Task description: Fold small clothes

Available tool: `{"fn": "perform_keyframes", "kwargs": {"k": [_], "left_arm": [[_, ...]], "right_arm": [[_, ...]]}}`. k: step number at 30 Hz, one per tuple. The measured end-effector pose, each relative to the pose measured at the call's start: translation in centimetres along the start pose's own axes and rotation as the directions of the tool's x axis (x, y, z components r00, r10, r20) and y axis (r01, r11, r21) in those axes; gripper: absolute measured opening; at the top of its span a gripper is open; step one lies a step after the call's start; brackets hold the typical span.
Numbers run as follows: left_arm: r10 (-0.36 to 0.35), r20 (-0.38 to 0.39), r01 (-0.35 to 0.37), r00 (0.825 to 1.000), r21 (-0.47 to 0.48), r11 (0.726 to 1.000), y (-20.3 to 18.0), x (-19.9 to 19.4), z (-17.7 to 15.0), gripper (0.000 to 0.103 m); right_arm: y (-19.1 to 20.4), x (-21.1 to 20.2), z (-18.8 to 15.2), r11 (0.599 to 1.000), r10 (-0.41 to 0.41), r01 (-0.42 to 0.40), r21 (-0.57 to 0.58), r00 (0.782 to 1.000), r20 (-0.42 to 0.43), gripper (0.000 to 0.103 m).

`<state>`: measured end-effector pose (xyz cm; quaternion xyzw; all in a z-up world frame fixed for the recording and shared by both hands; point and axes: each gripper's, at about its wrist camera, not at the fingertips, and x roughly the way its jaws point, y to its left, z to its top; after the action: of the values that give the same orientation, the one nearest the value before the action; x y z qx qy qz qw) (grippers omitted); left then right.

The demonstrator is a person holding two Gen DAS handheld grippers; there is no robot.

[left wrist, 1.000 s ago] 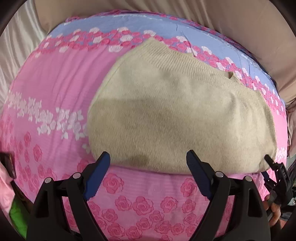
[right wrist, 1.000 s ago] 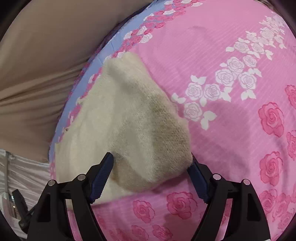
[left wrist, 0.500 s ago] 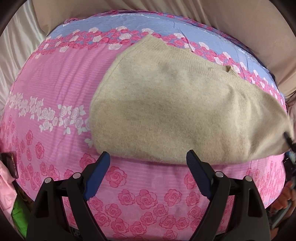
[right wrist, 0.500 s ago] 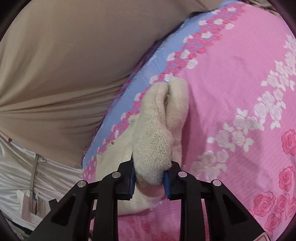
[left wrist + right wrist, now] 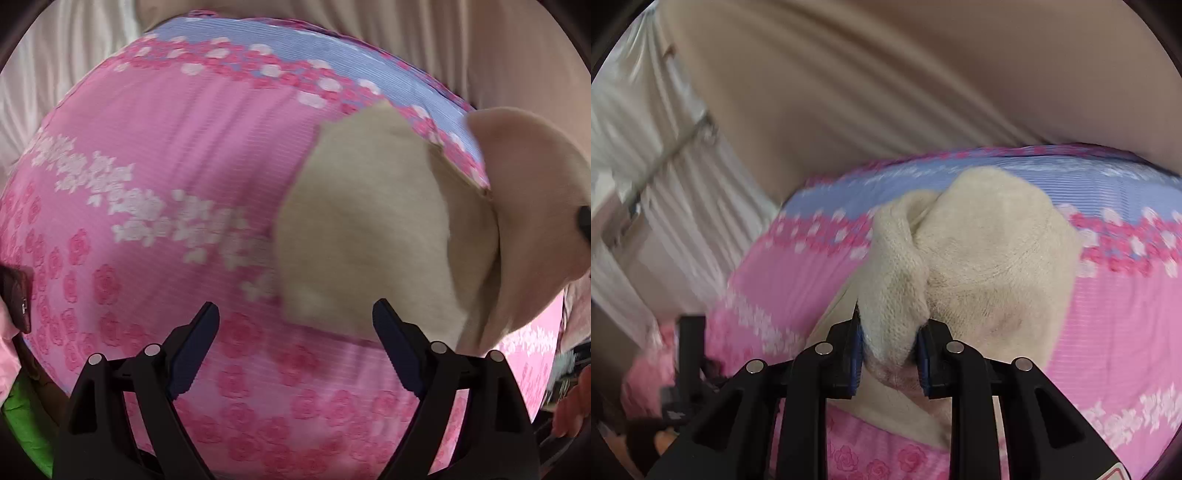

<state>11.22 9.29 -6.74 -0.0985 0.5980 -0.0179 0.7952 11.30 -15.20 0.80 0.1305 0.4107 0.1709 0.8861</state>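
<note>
Right tool [image 5: 889,350], jaws narrowed and clamped on a bunched edge of the beige knit garment [image 5: 990,266], which is raised off the pink rose-print bedsheet [image 5: 1126,314] with its far portion resting near the sheet's blue border. Left tool [image 5: 295,343], jaws spread wide and holding nothing, above the bedsheet [image 5: 166,166] just beside the garment [image 5: 362,229]; the garment's right side curls upward in the left wrist view.
</note>
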Motion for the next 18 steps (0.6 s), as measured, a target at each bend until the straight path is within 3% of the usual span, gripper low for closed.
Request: {"fn": "perform_keyframes", "kwargs": {"k": [4,8,13,16,18], "left_arm": [[-0.010,0.002,0.010,1.000,-0.049,0.999,2.5,0.0,0.1,0.083],[-0.026,-0.009,0.025,1.000,-0.099,0.995,4.6,0.4,0.0,0.083],[-0.051,-0.019,0.048,0.998,-0.146,0.988,6.3,0.9,0.0,0.083],[-0.057,-0.023,0.053,0.998,-0.159,0.986,6.6,1.3,0.3,0.083],[-0.069,-0.018,0.065,0.997,-0.169,0.983,6.8,1.3,0.5,0.083]], "right_arm": [[4.0,6.2,-1.6,0.991,-0.012,-0.010,-0.135,0.987,-0.160,0.023],[6.1,12.2,-5.2,0.966,-0.101,0.020,-0.258,0.947,-0.304,0.032],[7.2,11.9,-5.9,0.938,-0.164,0.067,-0.340,0.951,-0.263,0.035],[7.9,11.3,-5.1,0.919,-0.206,0.107,-0.380,0.951,-0.229,0.023],[8.0,9.8,-3.7,0.932,-0.172,0.097,-0.349,0.966,-0.191,0.020]]}}
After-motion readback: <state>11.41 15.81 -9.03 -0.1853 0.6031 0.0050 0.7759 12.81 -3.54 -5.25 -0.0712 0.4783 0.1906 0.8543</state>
